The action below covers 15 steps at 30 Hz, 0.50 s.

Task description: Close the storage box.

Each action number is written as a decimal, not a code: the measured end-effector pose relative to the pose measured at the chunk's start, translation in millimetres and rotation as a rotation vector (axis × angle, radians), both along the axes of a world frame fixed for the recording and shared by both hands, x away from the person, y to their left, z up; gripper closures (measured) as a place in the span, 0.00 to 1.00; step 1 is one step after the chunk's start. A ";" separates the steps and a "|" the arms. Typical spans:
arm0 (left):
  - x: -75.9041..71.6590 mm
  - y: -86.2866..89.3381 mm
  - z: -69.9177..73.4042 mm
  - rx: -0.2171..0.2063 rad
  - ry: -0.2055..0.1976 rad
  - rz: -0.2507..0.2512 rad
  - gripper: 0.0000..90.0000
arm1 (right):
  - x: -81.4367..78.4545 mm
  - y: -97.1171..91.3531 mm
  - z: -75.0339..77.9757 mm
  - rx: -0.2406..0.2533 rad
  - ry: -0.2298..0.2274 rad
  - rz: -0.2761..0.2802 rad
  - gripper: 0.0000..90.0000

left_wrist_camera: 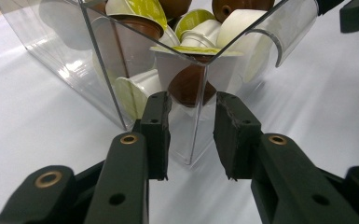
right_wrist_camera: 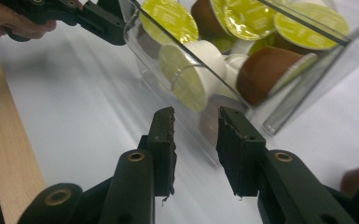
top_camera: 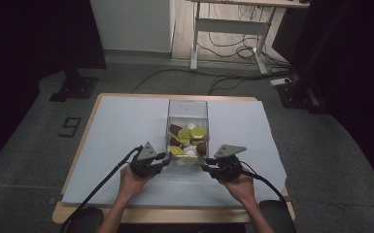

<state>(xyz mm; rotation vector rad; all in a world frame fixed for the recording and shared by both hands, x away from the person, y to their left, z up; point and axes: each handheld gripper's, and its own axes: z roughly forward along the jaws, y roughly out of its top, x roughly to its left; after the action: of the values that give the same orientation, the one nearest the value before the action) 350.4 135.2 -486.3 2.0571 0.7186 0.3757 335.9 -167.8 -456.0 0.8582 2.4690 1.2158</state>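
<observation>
Both grippers set at the near corners of the clear capsule box

I have the left gripper (top_camera: 161,161) at the near left corner of the clear acrylic box (top_camera: 188,108), centre frame in the high view on the pale table cover (top_camera: 111,131); its jaws straddle that corner edge (left_wrist_camera: 196,126), narrowed but not visibly pressing, so I call it released. The right gripper (top_camera: 207,166) sits at the near right wall (right_wrist_camera: 200,135), jaws likewise narrow with a gap and no grip I can confirm. Coffee capsules (top_camera: 189,141) fill the box. I judge this the grasp step; next I must close both on the walls evenly. Open cover lies left, right and beyond; the wooden table edge (right_wrist_camera: 9,154) is close behind.
</observation>
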 end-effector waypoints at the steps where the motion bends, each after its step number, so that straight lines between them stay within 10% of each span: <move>1: 0.3 0.2 -0.2 -0.003 0.003 0.001 0.73 | 0.8 2.2 -0.1 0.009 0.005 0.005 0.74; 15: 0.6 0.5 -6.9 0.044 0.024 -0.002 0.65 | 6.3 17.2 -0.7 -0.006 -0.009 0.019 0.78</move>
<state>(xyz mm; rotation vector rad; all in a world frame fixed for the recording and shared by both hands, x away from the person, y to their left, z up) 351.0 135.7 -493.2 2.1066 0.7287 0.3691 342.2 -150.6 -456.7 0.8270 2.4780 1.2149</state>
